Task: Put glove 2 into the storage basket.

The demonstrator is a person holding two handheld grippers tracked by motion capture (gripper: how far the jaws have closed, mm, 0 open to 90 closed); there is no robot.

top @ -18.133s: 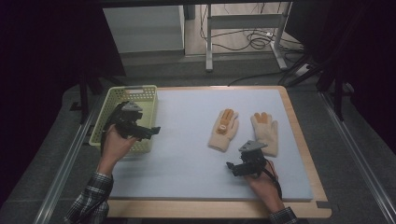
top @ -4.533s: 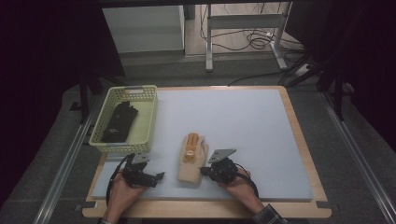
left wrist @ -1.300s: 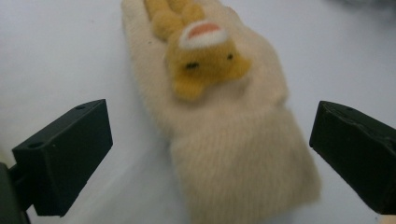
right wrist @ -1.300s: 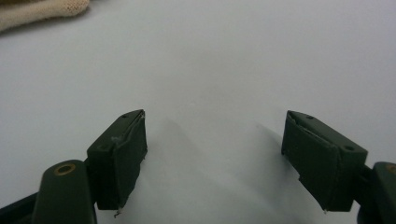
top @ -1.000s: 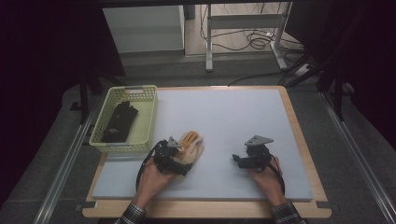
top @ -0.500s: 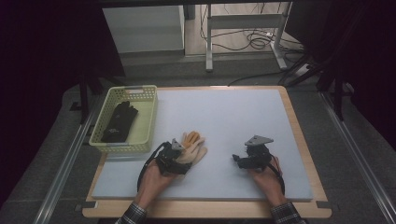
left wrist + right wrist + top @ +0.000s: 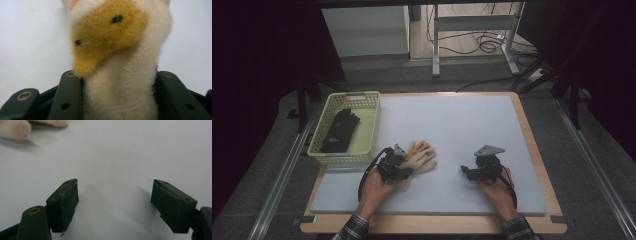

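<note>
The left gripper (image 7: 404,169) has just been closing on the cream-and-tan gloves (image 7: 117,57) — its jaws now pinch the cuff, seemingly of two stacked gloves, just right of the green basket (image 7: 369,131). The right gripper (image 7: 113,202) rests wide open and empty on the surface (image 7: 472,125).

Left gripper (image 7: 117,100): two black fingers (image 7: 66,100), just closed in, pressing either side of a cream knitted glove (image 7: 122,92). Glove: fuzzy, with a mustard-yellow patch bearing two small dark spots, rising from between the fingers. Behind: pale worktop (image 7: 30,37).
</note>
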